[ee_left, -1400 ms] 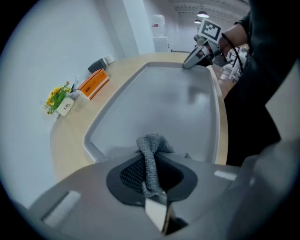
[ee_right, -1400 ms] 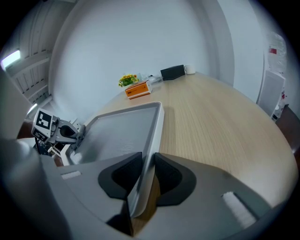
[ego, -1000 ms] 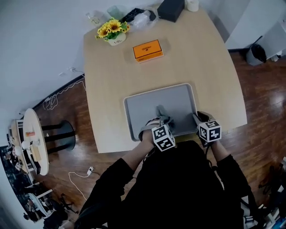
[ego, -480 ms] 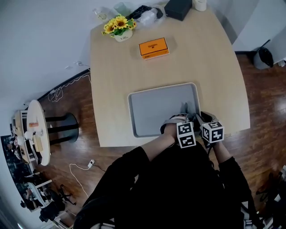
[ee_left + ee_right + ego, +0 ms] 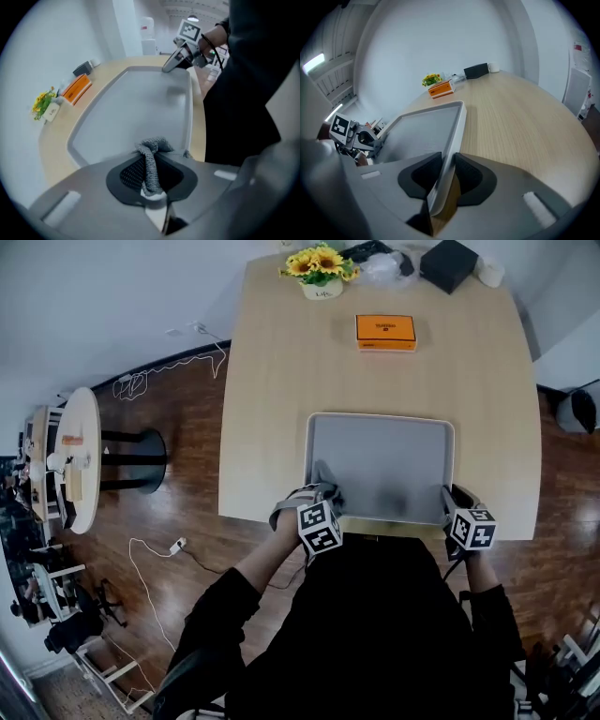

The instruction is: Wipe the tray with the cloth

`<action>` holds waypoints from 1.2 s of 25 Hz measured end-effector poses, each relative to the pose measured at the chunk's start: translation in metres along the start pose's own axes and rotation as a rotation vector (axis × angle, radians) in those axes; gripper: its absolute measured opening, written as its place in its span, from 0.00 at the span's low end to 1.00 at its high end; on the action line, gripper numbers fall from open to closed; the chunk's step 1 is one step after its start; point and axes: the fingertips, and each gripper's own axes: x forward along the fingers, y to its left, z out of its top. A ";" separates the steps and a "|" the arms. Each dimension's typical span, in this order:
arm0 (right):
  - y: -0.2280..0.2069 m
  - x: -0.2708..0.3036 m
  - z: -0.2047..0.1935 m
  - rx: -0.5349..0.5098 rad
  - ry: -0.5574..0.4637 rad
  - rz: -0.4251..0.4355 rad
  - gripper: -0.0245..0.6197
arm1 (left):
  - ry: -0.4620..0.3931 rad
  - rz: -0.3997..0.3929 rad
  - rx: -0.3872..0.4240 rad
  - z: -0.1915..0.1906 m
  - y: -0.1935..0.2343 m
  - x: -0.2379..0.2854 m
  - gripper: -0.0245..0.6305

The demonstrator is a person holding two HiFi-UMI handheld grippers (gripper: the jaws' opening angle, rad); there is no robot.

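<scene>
Wipe step looked under way. Left hand-held gripper (image 5: pixel 322 493) was clamped tight on the cloth (image 5: pixel 323 476), which sat bunched on the tray (image 5: pixel 384 460) floor at its near-left corner. Right hand-held gripper (image 5: pixel 448 499) was pinched on the tray's near-right rim, probably to steady it on the tabletop (image 5: pixel 281 381). Most of the tray floor lay bare to the right and far side. Next move likely needs downward pressure on the cloth and a sweep across that area, with the rim grip firm.

The flat grey plastic tray (image 5: pixel 384 460) is bare between the left tongs (image 5: pixel 322 491) and the right tongs (image 5: pixel 449 498); beyond it, the pale wooden bench (image 5: pixel 281 371) is free up to the flat orange box (image 5: pixel 385 332).
</scene>
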 end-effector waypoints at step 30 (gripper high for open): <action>0.011 -0.002 0.002 0.094 -0.105 0.001 0.18 | -0.145 -0.323 0.397 0.237 -0.054 0.045 0.07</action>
